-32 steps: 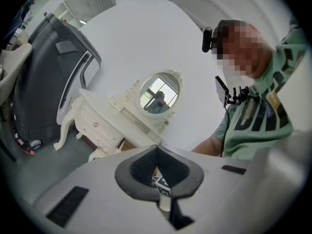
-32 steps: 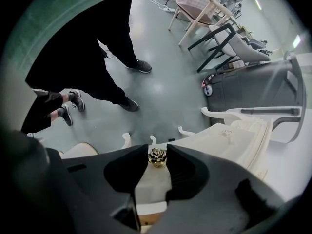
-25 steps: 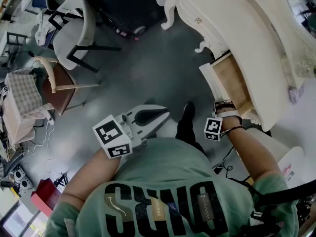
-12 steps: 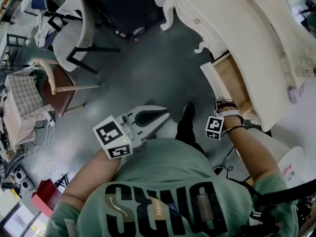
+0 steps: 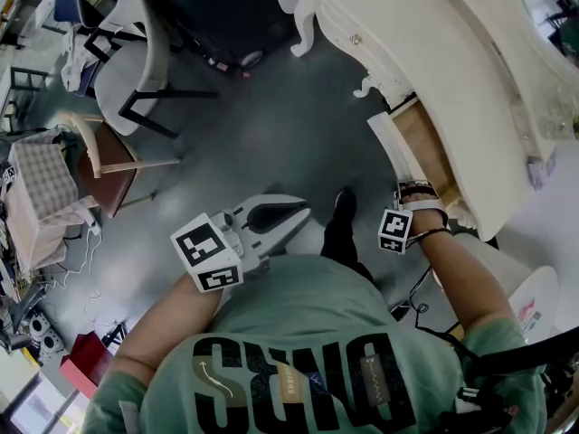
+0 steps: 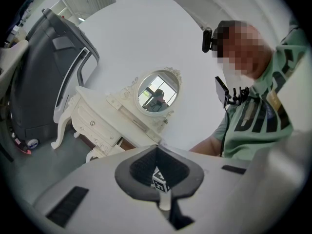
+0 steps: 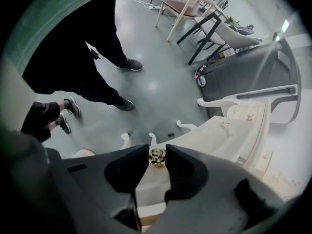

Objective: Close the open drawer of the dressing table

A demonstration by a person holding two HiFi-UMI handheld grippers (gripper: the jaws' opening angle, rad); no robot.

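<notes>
Gripping the gold rose knob [image 7: 157,158] in the right gripper [image 7: 157,152], jaws half closed, pads touching both sides. Open drawer [image 5: 425,152] at 2 o'clock in the head view, jutting from the dressing table [image 5: 452,52] toward 8 o'clock: probably to be pushed toward 2. Left gripper [image 5: 294,211] shut, empty, farther off.

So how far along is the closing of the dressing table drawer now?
Done: the right gripper is at the gold knob. In hand: its jaws have just been closing, and they seem to press the knob between them. Still to do: the drawer stands pulled out, so the push in remains.
</notes>
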